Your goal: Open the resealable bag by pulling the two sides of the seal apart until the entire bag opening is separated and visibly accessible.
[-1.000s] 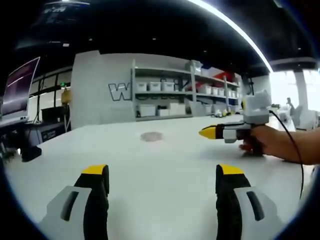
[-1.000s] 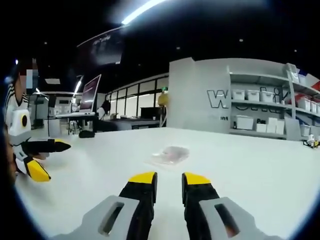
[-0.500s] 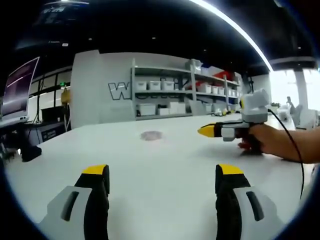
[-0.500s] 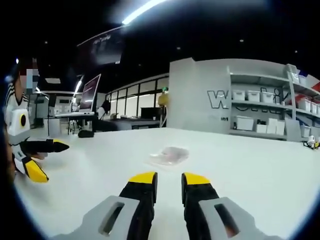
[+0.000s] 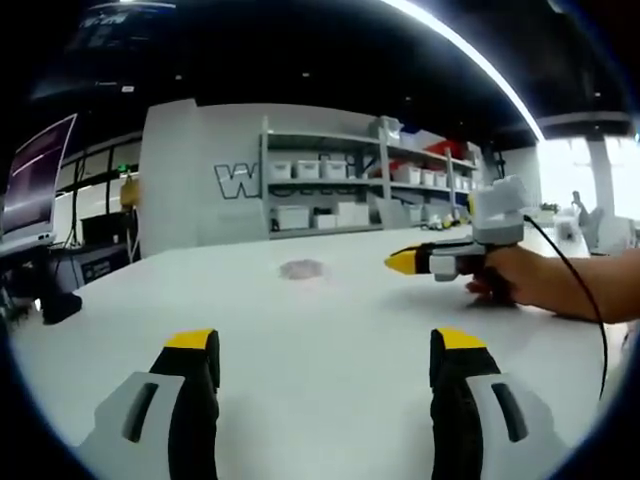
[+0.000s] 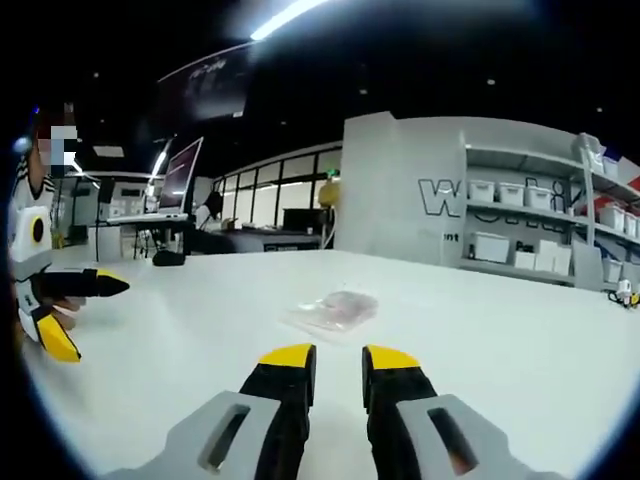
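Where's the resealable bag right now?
The resealable bag lies flat on the white table, just beyond the right gripper and apart from it, right of the left gripper.

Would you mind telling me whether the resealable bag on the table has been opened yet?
Cannot tell about the seal. The bag lies flat on the white table, untouched, ahead of the right gripper; it is too small to show its opening.

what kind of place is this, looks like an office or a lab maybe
Probably a lab or workshop with office space. A large white table, metal shelving stacked with white storage bins, and a monitor at desks behind suggest it.
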Tool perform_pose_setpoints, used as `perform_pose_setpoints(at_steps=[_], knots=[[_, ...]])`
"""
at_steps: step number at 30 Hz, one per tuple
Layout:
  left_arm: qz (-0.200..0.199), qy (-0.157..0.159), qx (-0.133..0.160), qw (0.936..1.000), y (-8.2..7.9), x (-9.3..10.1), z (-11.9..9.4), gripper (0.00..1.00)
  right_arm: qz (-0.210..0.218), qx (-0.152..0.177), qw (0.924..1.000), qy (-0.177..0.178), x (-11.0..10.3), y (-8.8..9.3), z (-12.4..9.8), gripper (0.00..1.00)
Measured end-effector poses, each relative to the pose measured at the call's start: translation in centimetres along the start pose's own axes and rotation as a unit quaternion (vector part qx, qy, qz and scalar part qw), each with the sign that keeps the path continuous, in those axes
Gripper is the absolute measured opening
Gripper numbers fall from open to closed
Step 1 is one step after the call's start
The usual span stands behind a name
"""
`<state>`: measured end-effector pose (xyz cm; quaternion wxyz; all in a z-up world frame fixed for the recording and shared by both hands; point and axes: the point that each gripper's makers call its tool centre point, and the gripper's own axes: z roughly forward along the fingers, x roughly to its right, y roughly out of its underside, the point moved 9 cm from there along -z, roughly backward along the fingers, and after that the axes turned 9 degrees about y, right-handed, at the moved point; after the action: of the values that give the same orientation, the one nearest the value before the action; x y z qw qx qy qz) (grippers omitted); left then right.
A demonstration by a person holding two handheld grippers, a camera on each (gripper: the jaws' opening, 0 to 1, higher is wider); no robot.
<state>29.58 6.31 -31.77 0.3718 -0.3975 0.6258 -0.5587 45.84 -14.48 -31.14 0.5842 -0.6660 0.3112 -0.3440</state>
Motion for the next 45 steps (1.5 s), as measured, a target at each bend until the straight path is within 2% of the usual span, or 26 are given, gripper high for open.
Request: perform_pose_setpoints(at_steps=[25,45], knots=[[-0.001,0.003,-0.001,1.0,-0.1,-0.2,0.0,0.85,-0.008,-0.006,0.9999,-0.005,-0.6,0.1,0.2,0.16],[-0.001,0.003,-0.001,1.0,0.0,-0.6,0.2,0.85,-0.018,-0.012,0.9997,-0.01,-0.6,0.1,1.2,0.15]])
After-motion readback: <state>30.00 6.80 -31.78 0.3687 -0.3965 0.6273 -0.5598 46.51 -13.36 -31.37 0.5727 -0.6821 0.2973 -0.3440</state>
